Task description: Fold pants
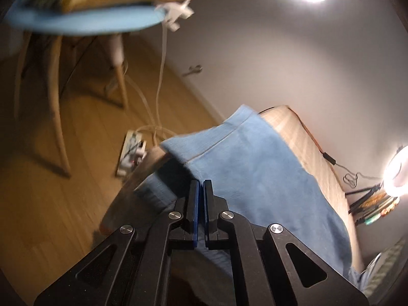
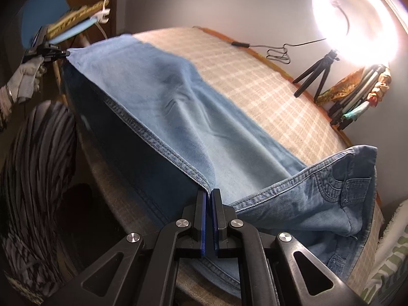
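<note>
The right gripper [image 2: 208,191] points steeply down at the near edge of a table, and its two blue-padded jaws stand pressed almost together on the stitched side seam of a pair of blue jeans [image 2: 178,117]. The seam runs from the fingertips up and away to the left, with the darker outer face of the denim hanging below it on the left and the paler inner face spread out ahead. Just to the right of the fingertips the waistband end of the jeans lies bunched, its belt loops and a pocket showing. Beyond the jeans lies the checked cloth of the table [image 2: 242,76], and at its far right edge stand a small tripod [image 2: 316,74] and a glowing ring light [image 2: 357,23].

At the far left end of the seam the left gripper [image 2: 60,53], held in a gloved hand [image 2: 28,79], meets the hem of the leg. In its own view the left gripper [image 1: 201,182] has its jaws closed to a thin slit right at the lifted fold of cloth; whether it pinches the cloth there is hard to tell. Ahead of it, past the table edge, lie a wooden floor [image 1: 63,178], a power strip [image 1: 131,153] with white cables, and a blurred chair with a blue seat [image 1: 89,23].
</note>
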Demonstrator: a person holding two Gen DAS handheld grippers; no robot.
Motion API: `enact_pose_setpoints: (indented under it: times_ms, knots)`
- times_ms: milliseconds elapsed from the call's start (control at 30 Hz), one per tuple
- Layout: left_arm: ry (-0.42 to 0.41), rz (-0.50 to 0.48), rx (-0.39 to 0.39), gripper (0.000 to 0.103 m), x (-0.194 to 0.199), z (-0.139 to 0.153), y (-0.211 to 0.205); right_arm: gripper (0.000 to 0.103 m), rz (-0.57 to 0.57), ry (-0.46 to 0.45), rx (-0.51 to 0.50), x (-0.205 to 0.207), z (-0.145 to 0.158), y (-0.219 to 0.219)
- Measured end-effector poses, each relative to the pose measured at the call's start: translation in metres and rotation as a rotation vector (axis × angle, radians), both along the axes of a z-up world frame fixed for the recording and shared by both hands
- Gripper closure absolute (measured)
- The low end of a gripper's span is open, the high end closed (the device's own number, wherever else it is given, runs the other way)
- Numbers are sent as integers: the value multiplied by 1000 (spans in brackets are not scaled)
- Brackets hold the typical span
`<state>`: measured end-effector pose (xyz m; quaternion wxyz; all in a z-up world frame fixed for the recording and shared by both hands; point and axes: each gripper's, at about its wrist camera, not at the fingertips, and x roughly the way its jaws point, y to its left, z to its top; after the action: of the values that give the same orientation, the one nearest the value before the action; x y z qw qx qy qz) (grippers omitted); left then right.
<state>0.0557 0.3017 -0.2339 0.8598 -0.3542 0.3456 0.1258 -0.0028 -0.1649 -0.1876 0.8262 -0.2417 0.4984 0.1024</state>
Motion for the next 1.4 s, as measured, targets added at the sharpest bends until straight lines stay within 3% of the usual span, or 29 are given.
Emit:
enact_pose_setpoints:
  times_ms: [200,267,400,500,600,700,800,833,867,1000,1133,1267,1400]
  knots:
    - [-17,-7,-7,102,-4,3,5,102,-3,-32,9,-2,10,-2]
    - [-9,0,-41,101,-2,1,8,102,-2,-44,5,-1,14,-1]
    - [-10,23,-208,86,-2,-11,14,102,4,-57,-13,0,15,1]
    - [-8,11,-231,81,-1,-6,7,102,-1,-67,-7,3,19,-1]
    - [-1,-10,-226,63,6,-3,1,102,-1,-84,1,7,27,-2]
    - [12,3,-225,62,14,-1,1,102,5,-104,-3,9,35,-1]
    - [5,22,-221,68,25,0,5,102,7,-119,-1,9,40,-2]
    - [7,30,-212,95,27,-1,7,102,7,-121,0,9,41,-3]
    - [13,33,-198,103,32,-2,9,102,8,-120,-2,10,41,-3]
    - [-13,-12,-125,102,43,16,5,102,23,-129,-25,11,41,-1]
    - [-116,-30,-93,102,14,48,-1,102,28,-154,-16,-2,61,-5]
    - [-37,-40,-85,102,-1,20,-1,102,25,-105,-9,-16,51,-11]
    - [17,0,-115,102,-5,-12,1,102,12,-46,12,-21,22,-9]
